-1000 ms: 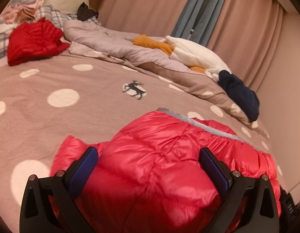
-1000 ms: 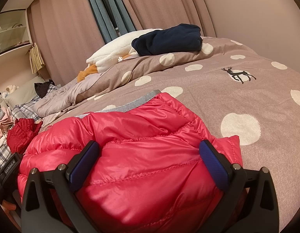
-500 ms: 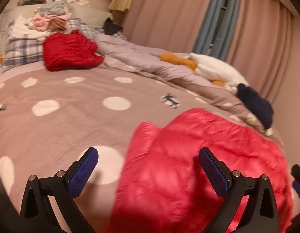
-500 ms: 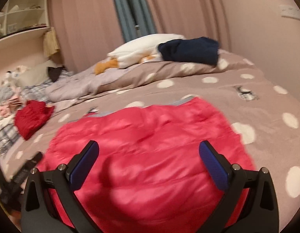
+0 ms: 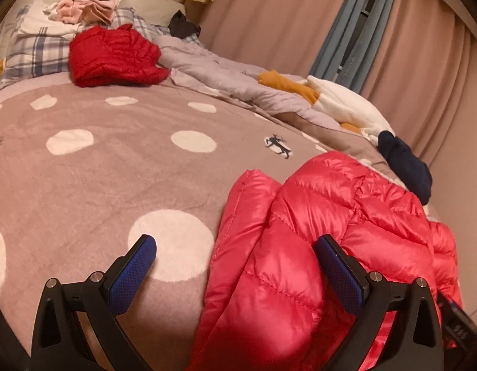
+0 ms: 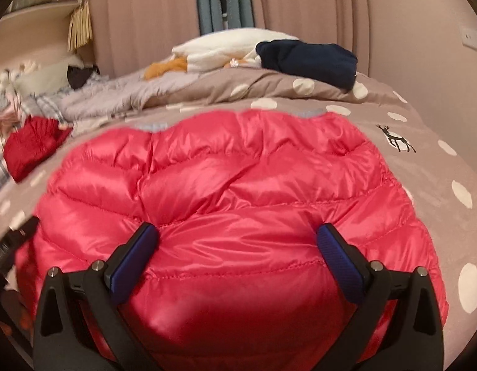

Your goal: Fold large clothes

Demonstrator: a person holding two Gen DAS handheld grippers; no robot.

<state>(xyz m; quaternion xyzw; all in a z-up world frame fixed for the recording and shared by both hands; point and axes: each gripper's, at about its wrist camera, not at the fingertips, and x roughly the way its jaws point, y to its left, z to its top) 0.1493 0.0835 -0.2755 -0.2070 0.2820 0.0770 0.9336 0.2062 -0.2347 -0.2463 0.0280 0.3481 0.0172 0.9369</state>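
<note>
Since a second ago both tongs have drawn back and the left has swung off the jacket's edge. Left tongs [image 5: 235, 266] gape wide, empty, straddling the jacket's [image 5: 315, 247] left edge; right tongs [image 6: 236, 253] stand wide and empty over its near hem. It lies spread on the spotted bedspread [image 5: 99, 170], one sleeve [image 5: 238, 210] poking out left. Folding looks barely begun; next, I judge, pinch that sleeve and bring it across the body.
</note>
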